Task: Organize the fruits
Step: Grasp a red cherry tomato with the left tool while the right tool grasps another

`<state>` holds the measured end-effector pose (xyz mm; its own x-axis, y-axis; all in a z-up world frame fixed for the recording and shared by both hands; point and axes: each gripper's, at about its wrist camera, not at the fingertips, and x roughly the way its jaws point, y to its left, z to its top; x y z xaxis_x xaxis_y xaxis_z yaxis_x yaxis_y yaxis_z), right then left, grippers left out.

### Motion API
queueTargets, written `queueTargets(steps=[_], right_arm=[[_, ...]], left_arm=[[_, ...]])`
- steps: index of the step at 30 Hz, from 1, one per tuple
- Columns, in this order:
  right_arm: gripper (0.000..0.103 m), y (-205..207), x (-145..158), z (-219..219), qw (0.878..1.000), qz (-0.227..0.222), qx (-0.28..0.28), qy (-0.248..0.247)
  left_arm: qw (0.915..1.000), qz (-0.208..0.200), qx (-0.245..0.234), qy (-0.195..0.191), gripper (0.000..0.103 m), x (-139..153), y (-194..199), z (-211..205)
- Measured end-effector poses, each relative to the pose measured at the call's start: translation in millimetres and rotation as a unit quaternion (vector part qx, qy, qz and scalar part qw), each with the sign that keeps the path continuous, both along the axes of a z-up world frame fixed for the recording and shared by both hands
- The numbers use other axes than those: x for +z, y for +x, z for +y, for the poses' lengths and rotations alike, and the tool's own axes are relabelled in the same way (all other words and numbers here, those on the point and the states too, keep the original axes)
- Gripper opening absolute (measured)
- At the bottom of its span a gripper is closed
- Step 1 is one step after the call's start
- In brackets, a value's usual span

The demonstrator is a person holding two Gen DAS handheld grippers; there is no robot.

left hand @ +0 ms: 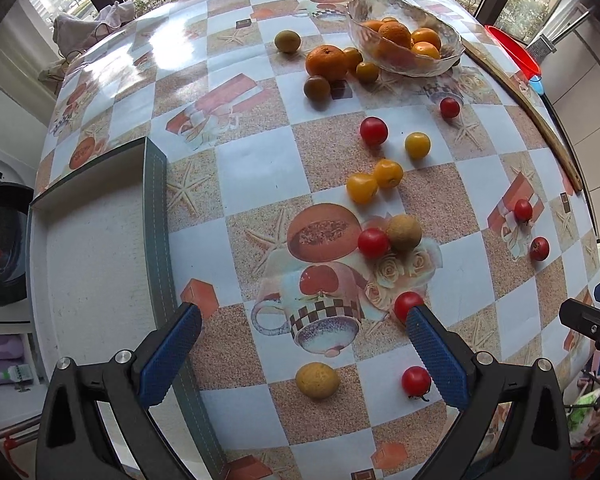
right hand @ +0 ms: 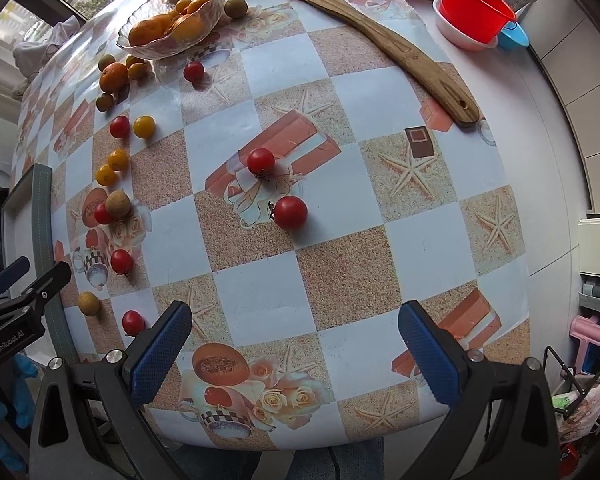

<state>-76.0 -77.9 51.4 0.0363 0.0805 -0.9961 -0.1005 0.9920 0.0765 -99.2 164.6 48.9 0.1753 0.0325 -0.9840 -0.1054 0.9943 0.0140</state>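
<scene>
Both my left gripper (left hand: 302, 350) and right gripper (right hand: 294, 350) are spread wide, holding nothing. Small red cherry tomatoes (right hand: 290, 211) lie scattered on the checkered tablecloth (right hand: 340, 264), oranges sit in the clear glass bowl (left hand: 404, 36).

Black gripper (left hand: 302, 354) frames, blue textured pads (left hand: 170, 354) (silver screws), "GenRobot.AI" marking.

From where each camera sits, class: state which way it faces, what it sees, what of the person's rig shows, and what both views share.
Left wrist: rides the left gripper, facing across the checked tablecloth; shows the grey-edged white tray and, far right, the other gripper.
Right wrist: rides the right gripper, facing the long wooden board and red plastic bowl.
Shared: the clear glass bowl of oranges.
</scene>
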Motion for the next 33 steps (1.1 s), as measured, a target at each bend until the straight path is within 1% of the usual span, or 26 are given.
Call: queueTargets(steps=[5,6,7,8,9,11,13,14,17,18,19,22,23,25,26,27,29,30,32,33], right_arm=[[0.103,13,-14,1,1.0,-0.003,-0.002,-0.006],[0.103,16,-16,1,1.0,-0.005,-0.001,-0.006],[0.103,18,-18,3,1.0,-0.006,0.001,-0.007],[0.103,20,-20,4,1.0,-0.007,0.002,-0.007],[0.102,21,-23,5,1.0,-0.008,0.005,-0.007],[0.101,24,-28,8,1.0,-0.009,0.011,-0.009],[0.098,26,-33,11,1.0,-0.012,0.019,-0.011],[0.094,28,-35,13,1.0,-0.013,0.022,-0.012],[0.088,30,-43,15,1.0,-0.011,0.025,-0.013],[0.082,31,-46,14,1.0,-0.01,0.025,-0.014],[0.08,35,-48,19,1.0,-0.008,0.024,-0.014],[0.076,36,-47,21,0.999,-0.019,0.029,-0.017],[0.074,37,-47,23,0.999,-0.021,0.032,-0.019],[0.068,37,-47,24,0.999,-0.024,0.038,-0.025],[0.059,44,-45,36,0.998,-0.027,0.042,-0.029],[0.043,44,-44,44,0.998,-0.031,0.047,-0.035],[0.025,46,-42,46,0.998,-0.033,0.051,-0.032],[0.025,47,-40,46,0.998,-0.031,0.047,-0.026],[0.025,49,-37,49,0.999,-0.026,0.036,-0.006],[0.025,47,-35,42,0.999,-0.023,0.026,0.009]], left_arm=[[0.9996,-0.013,-0.024,0.004,0.103,-13,14,-6],[0.9995,-0.016,-0.029,0.005,0.1,-16,16,-6],[0.9993,-0.015,-0.032,0.007,0.095,-19,17,-6],[0.9993,-0.01,-0.036,0.005,0.086,-23,19,-5],[0.9993,-0.003,-0.037,0.003,0.086,-28,21,-3],[0.9993,-0.003,-0.037,0.001,0.086,-34,22,-2],[0.9992,-0.007,-0.039,-0.002,0.086,-36,23,-1],[0.9991,-0.011,-0.041,-0.003,0.086,-37,24,-1],[0.9985,-0.018,-0.052,-0.004,0.085,-39,28,-7],[0.9982,-0.019,-0.057,-0.004,0.077,-40,29,-10],[0.9979,-0.016,-0.063,-0.003,0.073,-41,31,-13],[0.9978,-0.022,-0.062,-0.005,0.072,-40,36,-15],[0.9978,-0.024,-0.061,-0.009,0.069,-40,37,-15],[0.9977,-0.029,-0.061,-0.013,0.061,-38,34,-19],[0.9974,-0.032,-0.063,-0.014,0.051,-36,35,-20],[0.9972,-0.034,-0.065,-0.015,0.038,-35,35,-21],[0.997,-0.034,-0.067,-0.017,0.026,-32,35,-28],[0.9972,-0.033,-0.065,-0.019,0.023,-31,36,-27],[0.9973,-0.027,-0.053,-0.043,0.023,-29,35,-20],[0.9972,-0.025,-0.045,-0.054,0.023,-28,34,-17]])
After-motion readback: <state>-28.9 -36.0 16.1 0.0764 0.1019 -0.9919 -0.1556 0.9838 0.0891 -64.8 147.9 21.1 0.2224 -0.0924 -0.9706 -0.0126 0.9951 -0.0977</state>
